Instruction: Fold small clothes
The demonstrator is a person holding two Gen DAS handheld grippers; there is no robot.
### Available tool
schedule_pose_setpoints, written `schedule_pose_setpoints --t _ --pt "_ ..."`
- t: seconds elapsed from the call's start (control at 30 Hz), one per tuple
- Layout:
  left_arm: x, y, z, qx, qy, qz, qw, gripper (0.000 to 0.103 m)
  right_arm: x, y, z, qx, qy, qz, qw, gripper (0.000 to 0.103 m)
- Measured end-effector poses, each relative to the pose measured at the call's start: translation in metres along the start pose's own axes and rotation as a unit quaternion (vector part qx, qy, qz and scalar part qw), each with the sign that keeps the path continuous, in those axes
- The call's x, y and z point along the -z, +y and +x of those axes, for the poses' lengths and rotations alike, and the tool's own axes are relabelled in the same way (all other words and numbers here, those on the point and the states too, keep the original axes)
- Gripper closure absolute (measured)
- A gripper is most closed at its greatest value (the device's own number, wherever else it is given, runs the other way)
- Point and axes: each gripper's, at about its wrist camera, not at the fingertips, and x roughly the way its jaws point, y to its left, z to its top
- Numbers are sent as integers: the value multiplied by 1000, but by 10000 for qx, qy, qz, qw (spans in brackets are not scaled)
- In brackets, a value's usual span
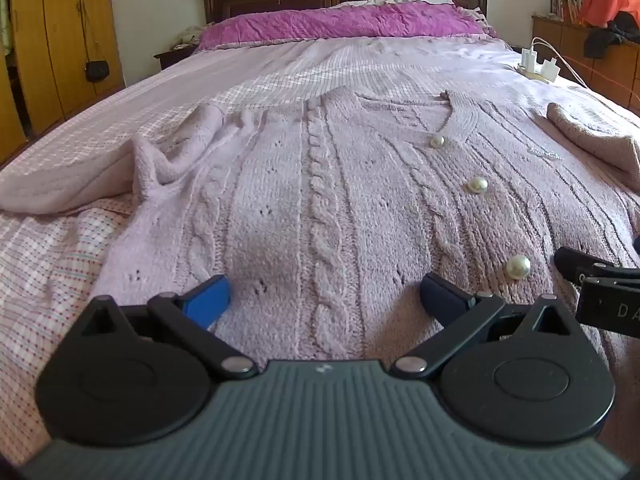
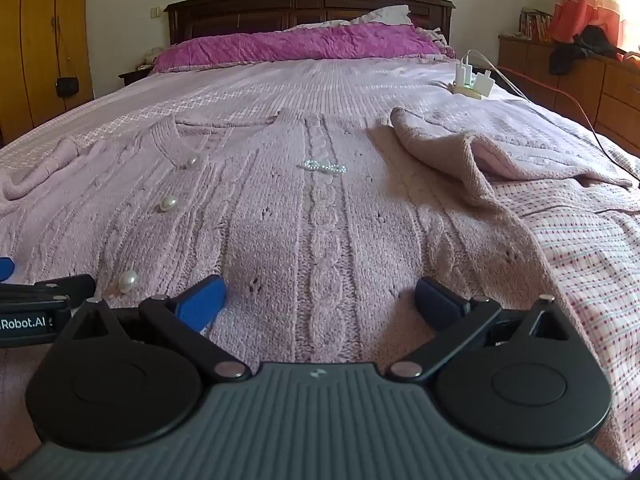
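Pink cable-knit cardigan [image 1: 320,200], pearl-buttoned, spread flat front-up on the checked bedsheet [image 1: 52,248], sleeves bunched left and right | left gripper [image 1: 325,298]: jaws wide, nothing held, over near hem | right gripper [image 2: 320,300]: jaws wide, nothing held, just beside it | magenta pillow [image 1: 340,22] far.

Lettering, item one: white characters "Robot.AI" on the black body of the left gripper [image 2: 28,322], cut off at the left edge of the right wrist view. Item two: pale letters "DA" on the black body of the right gripper [image 1: 612,308], cut off at the right edge of the left wrist view. Nothing else readable.
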Motion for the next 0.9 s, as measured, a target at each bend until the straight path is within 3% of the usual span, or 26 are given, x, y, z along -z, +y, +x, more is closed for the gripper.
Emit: schedule_pose_setpoints --t 0.9 --pt "0 0 0 4 28 -8 10000 0 1 2 0 58 -28 -85 9999 0"
